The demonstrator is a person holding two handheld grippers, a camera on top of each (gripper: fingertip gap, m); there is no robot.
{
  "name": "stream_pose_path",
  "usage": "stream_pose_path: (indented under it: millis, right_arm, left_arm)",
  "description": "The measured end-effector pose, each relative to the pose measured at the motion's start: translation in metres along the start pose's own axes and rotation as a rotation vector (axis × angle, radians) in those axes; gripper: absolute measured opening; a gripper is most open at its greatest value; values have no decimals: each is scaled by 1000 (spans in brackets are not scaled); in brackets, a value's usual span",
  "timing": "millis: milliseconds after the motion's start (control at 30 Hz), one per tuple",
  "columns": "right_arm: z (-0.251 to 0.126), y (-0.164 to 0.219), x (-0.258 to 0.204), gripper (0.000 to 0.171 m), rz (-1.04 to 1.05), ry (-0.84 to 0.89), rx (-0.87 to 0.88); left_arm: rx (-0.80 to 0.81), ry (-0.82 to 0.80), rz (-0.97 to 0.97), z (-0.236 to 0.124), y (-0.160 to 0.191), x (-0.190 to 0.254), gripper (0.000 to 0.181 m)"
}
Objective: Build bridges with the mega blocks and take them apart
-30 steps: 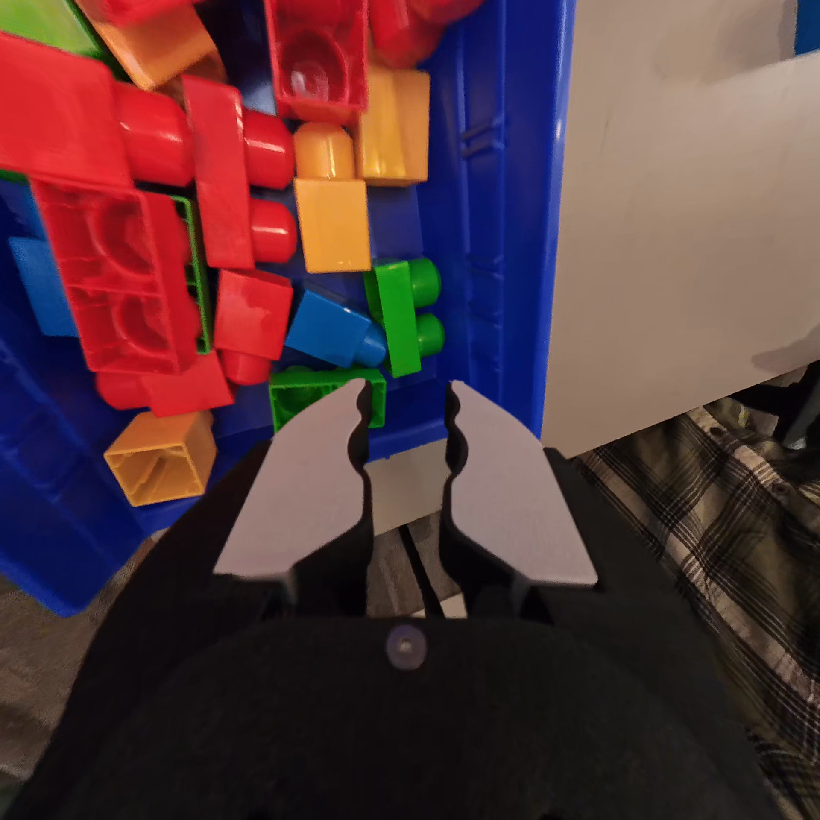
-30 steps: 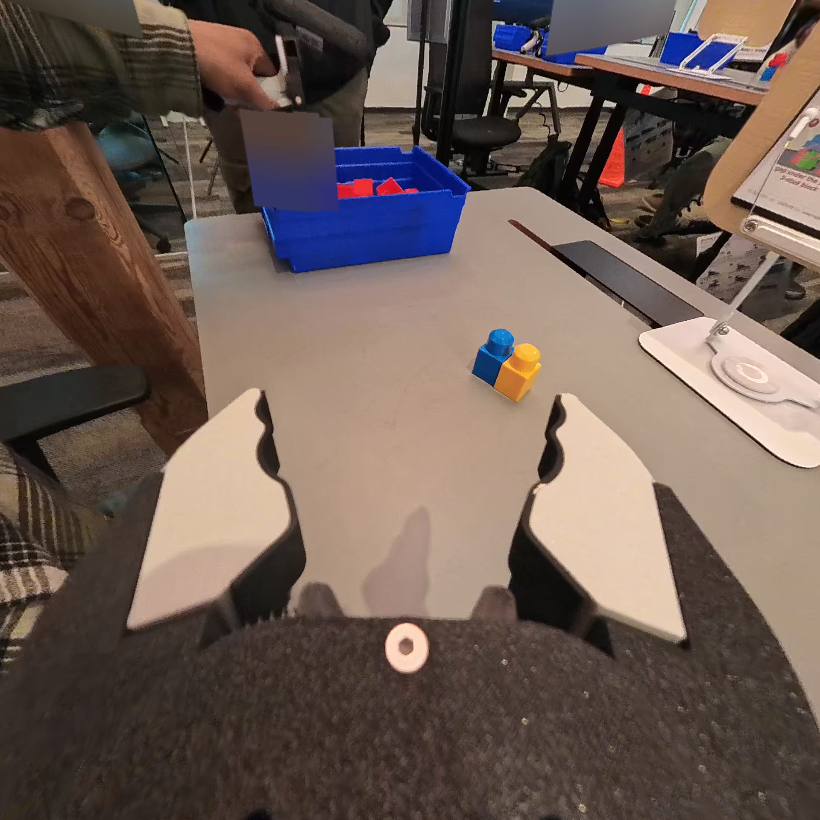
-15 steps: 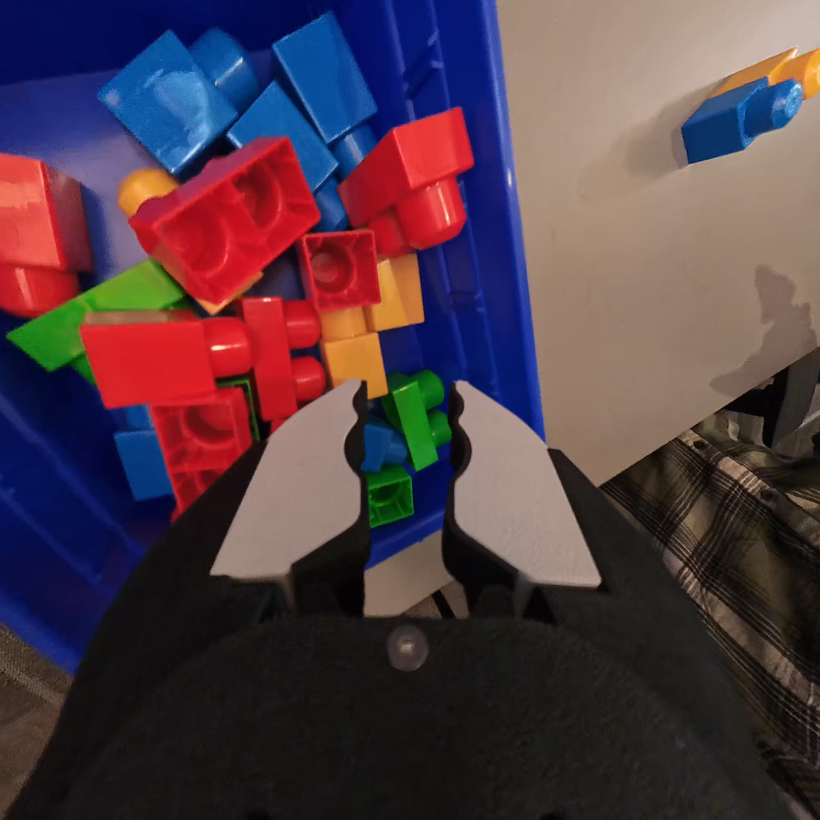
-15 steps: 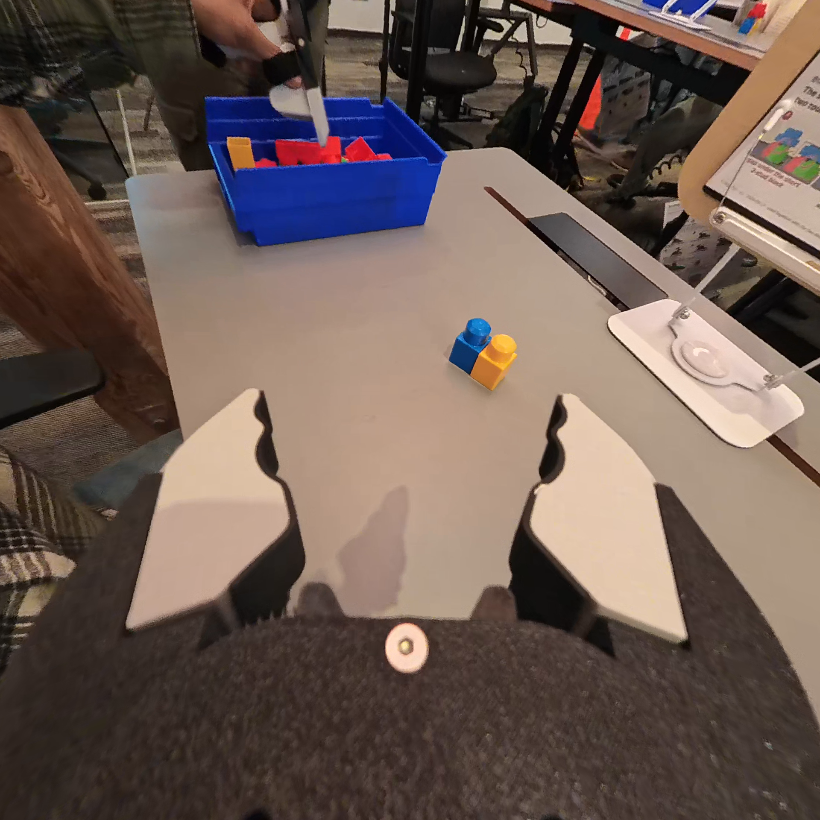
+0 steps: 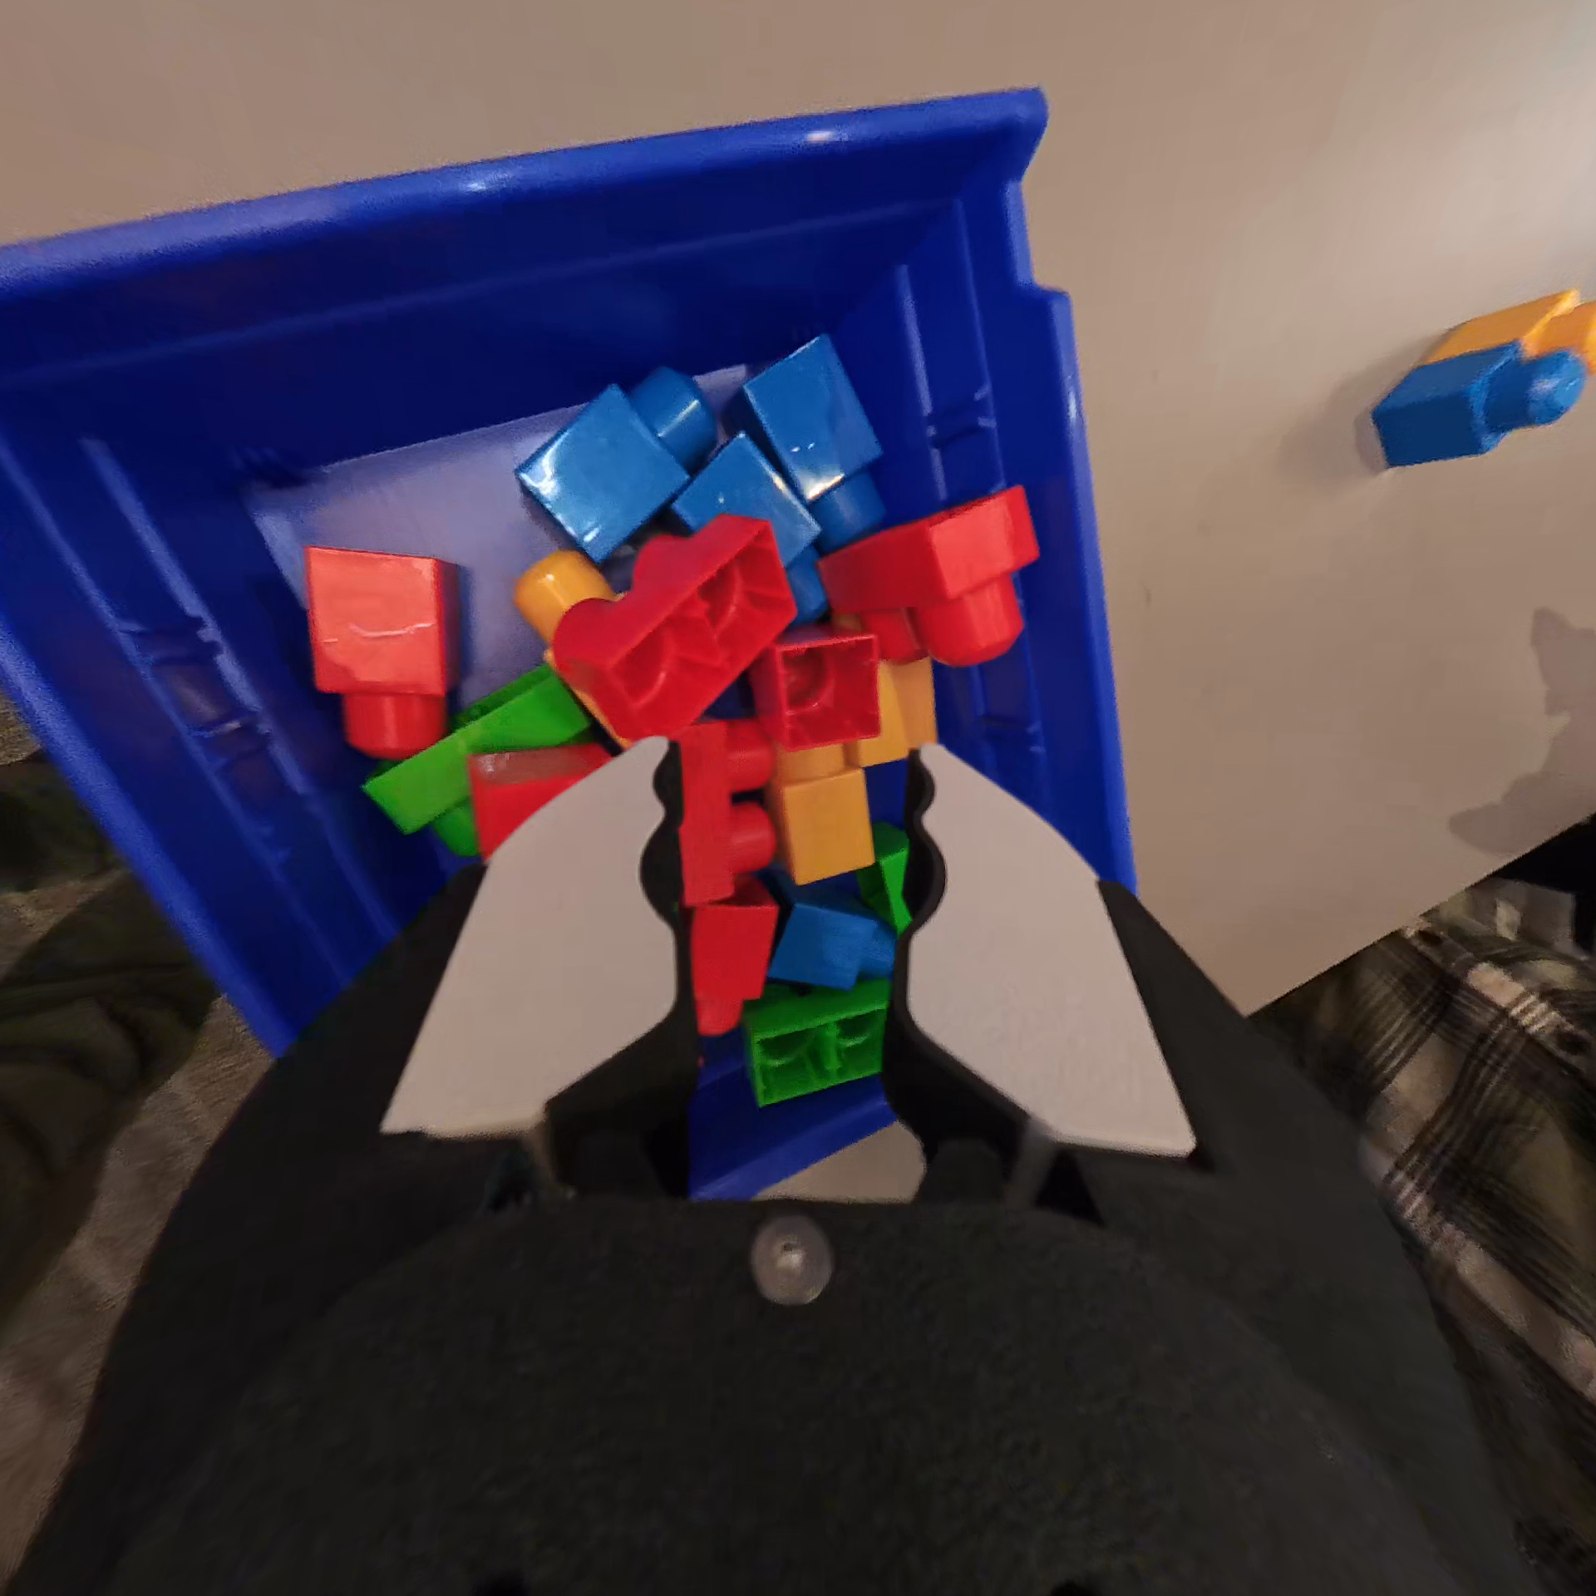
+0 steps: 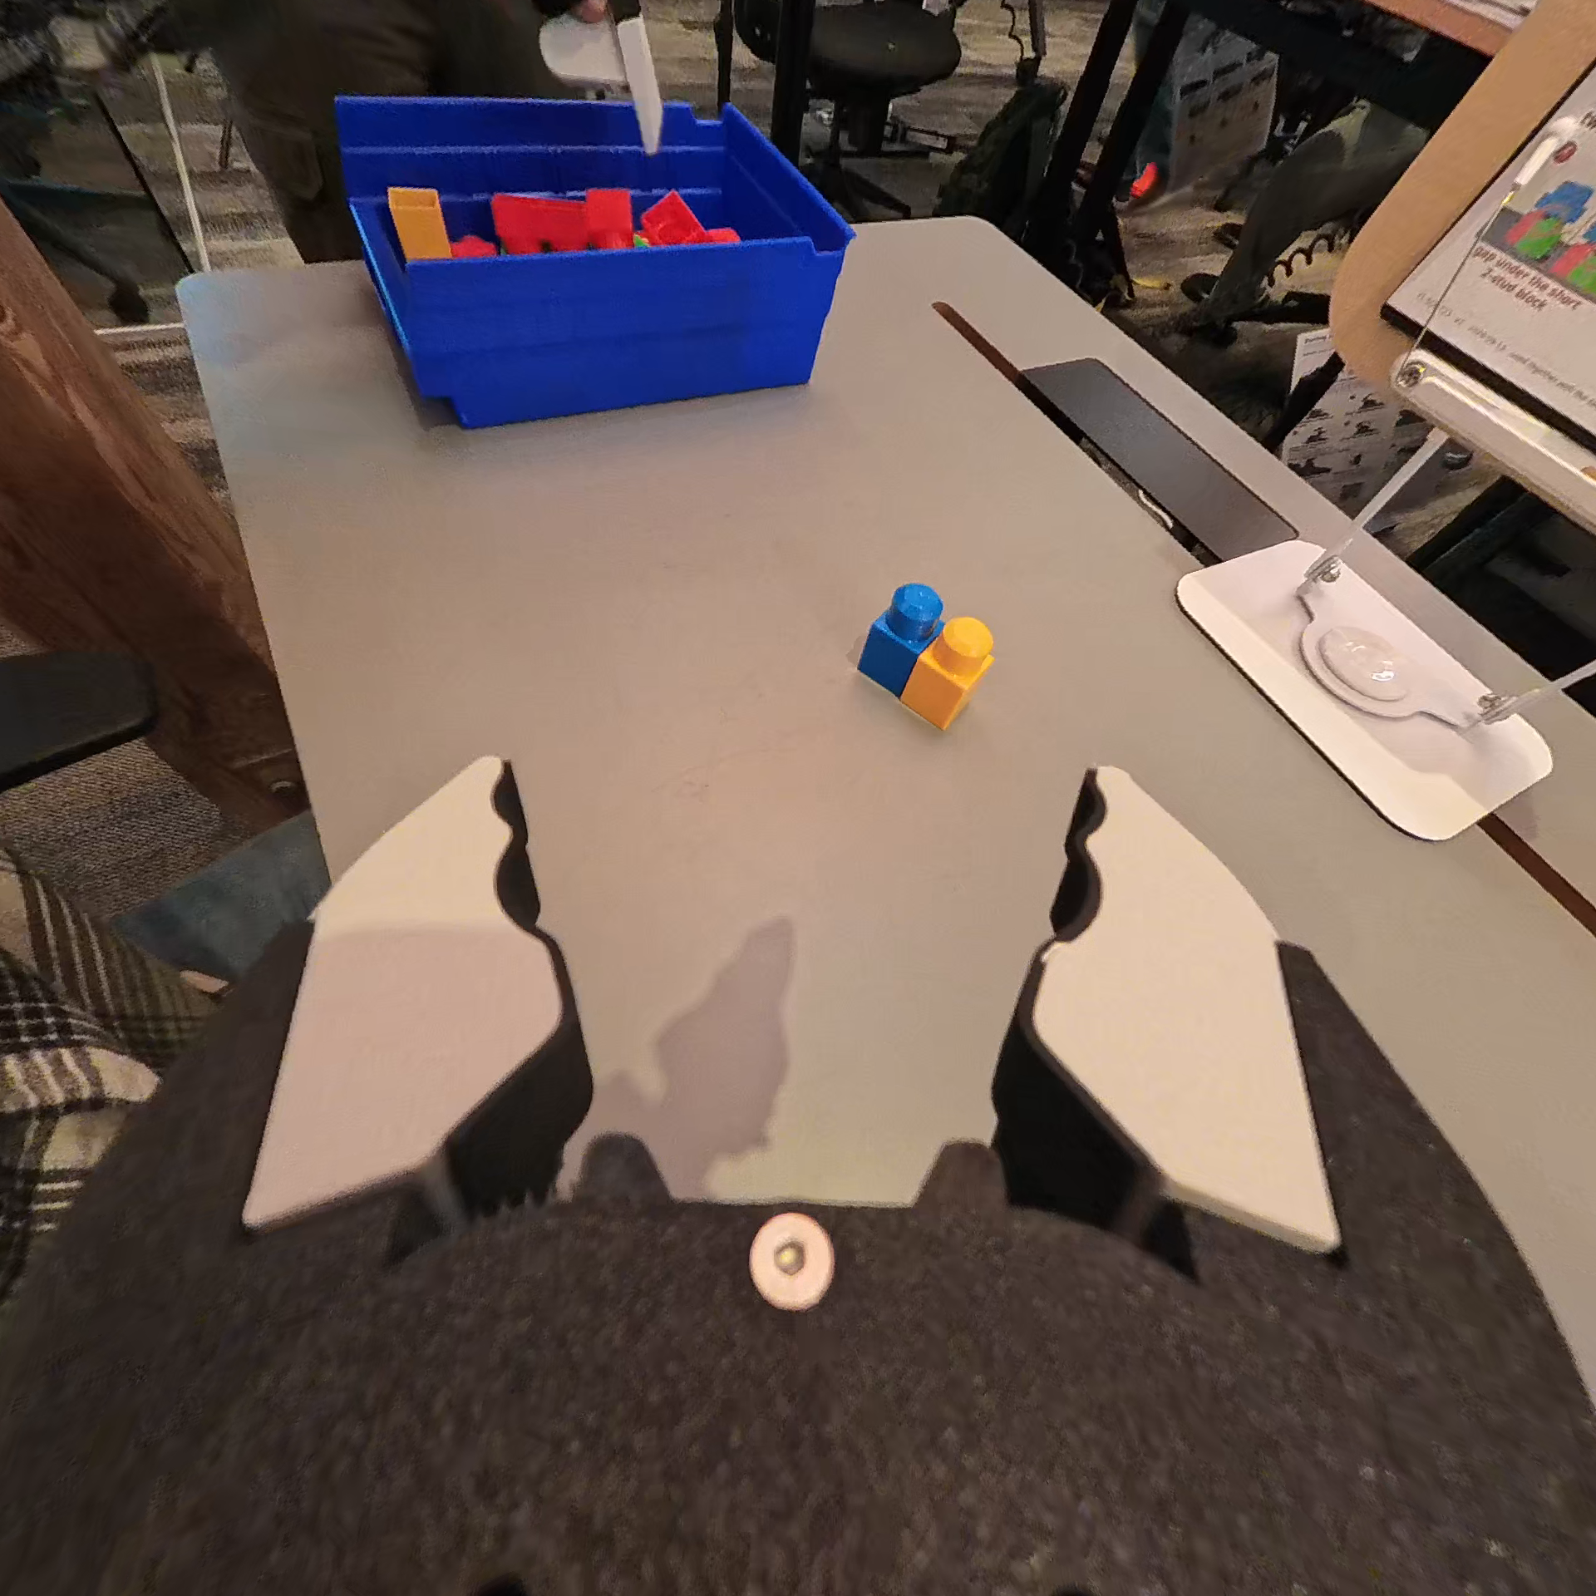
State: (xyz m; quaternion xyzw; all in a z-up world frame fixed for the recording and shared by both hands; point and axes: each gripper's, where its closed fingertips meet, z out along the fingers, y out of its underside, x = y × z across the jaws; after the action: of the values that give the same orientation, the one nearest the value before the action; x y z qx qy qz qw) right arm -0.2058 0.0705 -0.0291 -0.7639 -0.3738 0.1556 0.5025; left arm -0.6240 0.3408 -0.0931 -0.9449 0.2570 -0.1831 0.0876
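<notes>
Blue plastic walls of the bin (image 5: 1071, 535) frame most of what the left gripper (image 5: 790, 777) looks down on; it hangs over the bin with its fingers (image 5: 553, 967) parted a moderate way, holding nothing, their tips above the jumble of mega blocks (image 5: 691, 639). Between the tips lie a red two-stud block (image 5: 717, 812) on its side and a yellow block (image 5: 820, 820) just beside it, with a green block (image 5: 816, 1045) lower down toward the bin's near wall. Blue blocks crowd the bin's far side, and a single red block (image 5: 380, 622) sits apart toward its left wall.

From the right wrist view, the bin (image 6: 622, 337) stands at the far left corner of the grey worktop (image 6: 604, 604), and the left gripper (image 6: 635, 86) points steeply downward above it.

The right gripper (image 6: 794, 829) is held low over the near edge of the worktop, angled forward and down, its fingers (image 6: 414, 993) spread wide and empty. Ahead of it, toward the right side of the worktop, a blue single-stud block (image 6: 894, 643) and a yellow single-stud block (image 6: 946, 678) stand upright, touching side by side. Near the right edge sits the white base (image 6: 1416, 777) of a document stand.
</notes>
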Motion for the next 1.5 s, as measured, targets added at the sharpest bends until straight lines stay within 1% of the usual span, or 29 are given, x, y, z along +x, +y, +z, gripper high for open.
stream_pose_path:
  millis: [100,200,300,367,467,500,600,867,933,1033,1067,1100,1233,1300,1500]
  right_arm:
    - [-1,4,2,117,11,1,2]
    - [-1,9,6,117,25,4,3]
    - [0,13,8,117,35,3,4]
    - [1,15,9,117,42,-2,6]
    - [2,17,10,117,47,-12,18]
    - [3,18,10,117,49,-17,21]
    - [5,19,9,117,49,-31,29]
    - [-5,24,14,117,61,-15,46]
    - [-7,26,15,117,65,-11,47]
    - [-8,28,16,117,71,-9,50]
    - [-8,29,16,117,72,-10,50]
    - [-8,29,16,117,73,-10,52]
    - [-9,30,17,117,76,-12,58]
    - [-9,31,17,117,78,-14,62]
    - [-12,32,17,116,79,-18,71]
  left_arm:
    - [-81,-59,116,-5,6,-10,56]
    - [-145,-107,214,-8,15,-18,73]
    - [-197,-118,251,-11,30,-19,75]
    - [-226,-138,242,-13,43,-22,70]
    - [-289,-199,196,-15,68,-36,66]
    - [-309,-221,183,-15,76,-41,68]
    - [-319,-200,116,-9,88,-46,75]
    - [-325,-219,32,6,86,-58,66]
    - [-332,-221,17,11,85,-59,60]
    - [-377,-219,7,19,90,-58,59]
    - [-407,-211,7,21,94,-57,50]
    - [-431,-200,3,23,98,-55,36]
    - [-401,-200,-28,22,94,-53,36]
    - [-375,-175,-49,19,91,-49,36]
    - [-261,23,-151,11,76,-16,37]
